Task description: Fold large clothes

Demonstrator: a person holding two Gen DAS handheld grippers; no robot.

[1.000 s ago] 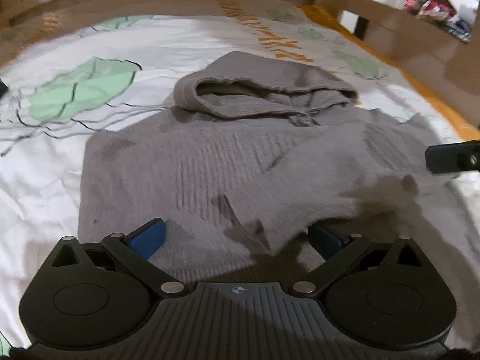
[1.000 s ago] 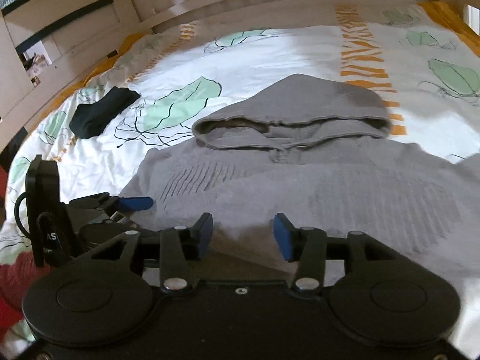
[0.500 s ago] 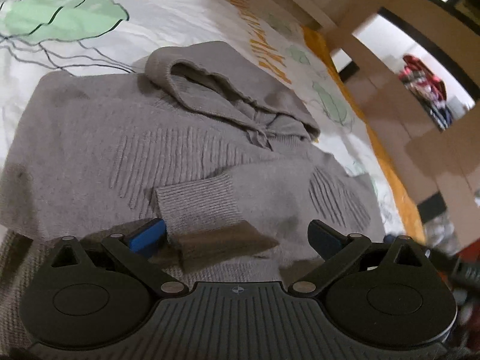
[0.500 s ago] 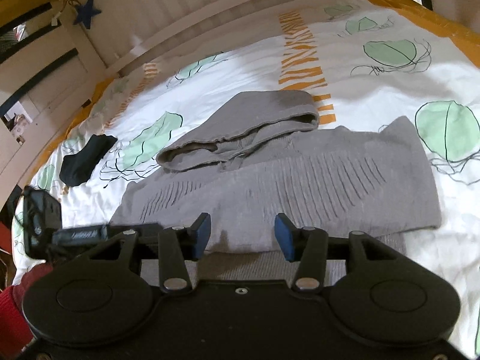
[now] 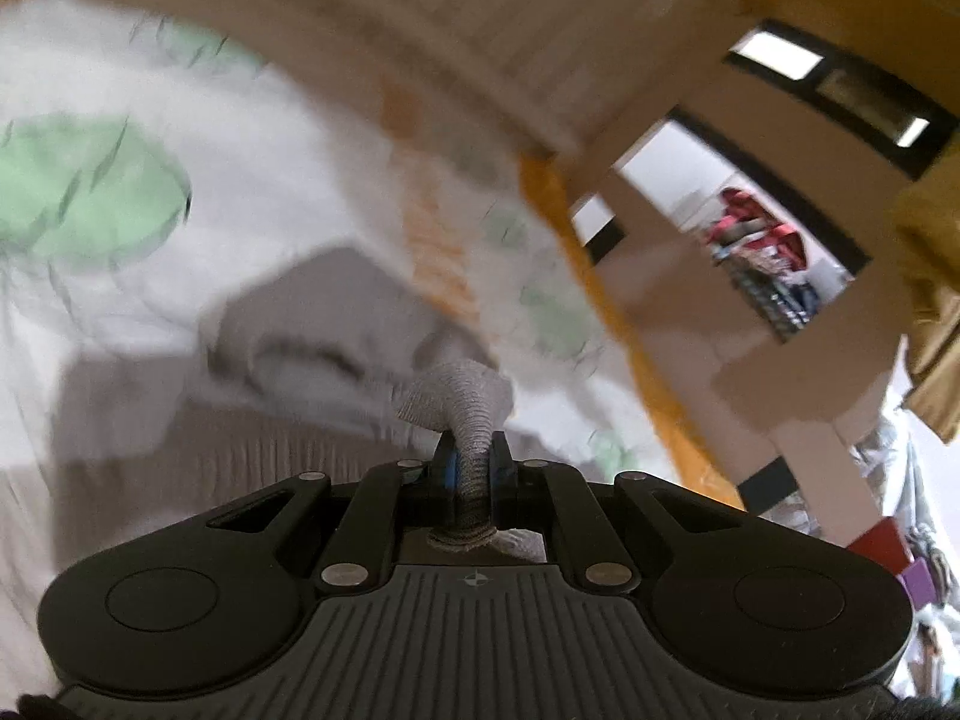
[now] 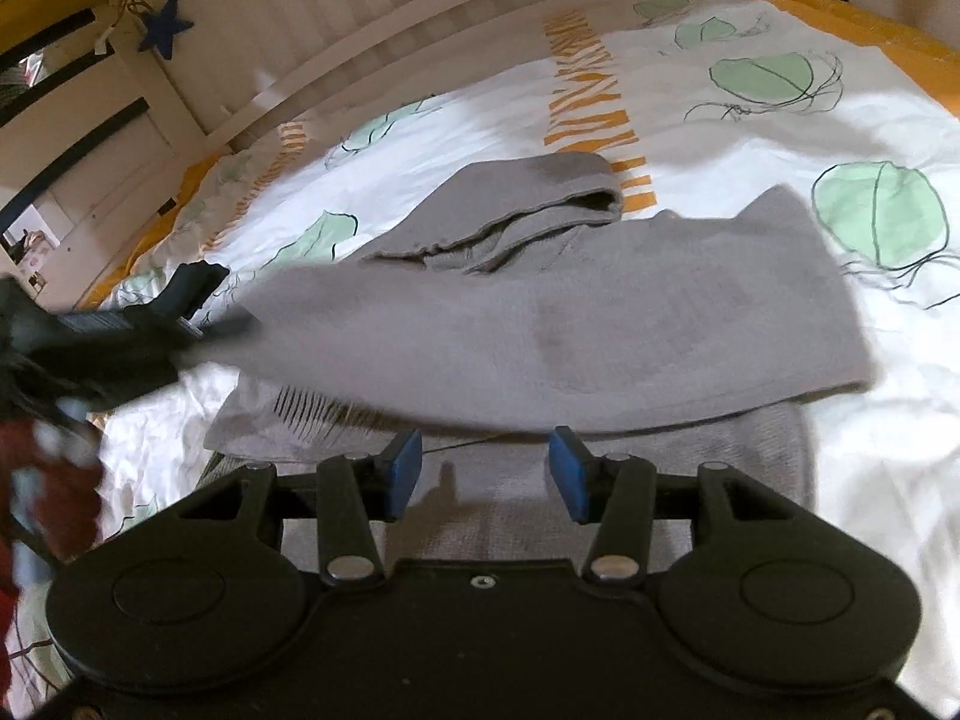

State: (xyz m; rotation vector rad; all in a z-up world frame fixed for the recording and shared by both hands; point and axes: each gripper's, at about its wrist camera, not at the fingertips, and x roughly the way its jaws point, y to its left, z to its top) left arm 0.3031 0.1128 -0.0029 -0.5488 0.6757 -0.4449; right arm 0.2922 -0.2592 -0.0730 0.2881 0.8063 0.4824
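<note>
On the bed [image 6: 750, 96], the grey hoodie [image 6: 600, 324] lies at twelve o'clock from the released right tongs [image 6: 485, 468], long axis nine-to-three, while the left tongs [image 5: 473, 461], nearer its nine o'clock end, clench the ribbed sleeve cuff [image 5: 456, 399] lifted across the body.

one grey hoodie [image 6: 600, 324], two tools [image 6: 483, 471], one bedsheet [image 6: 750, 120]
</note>
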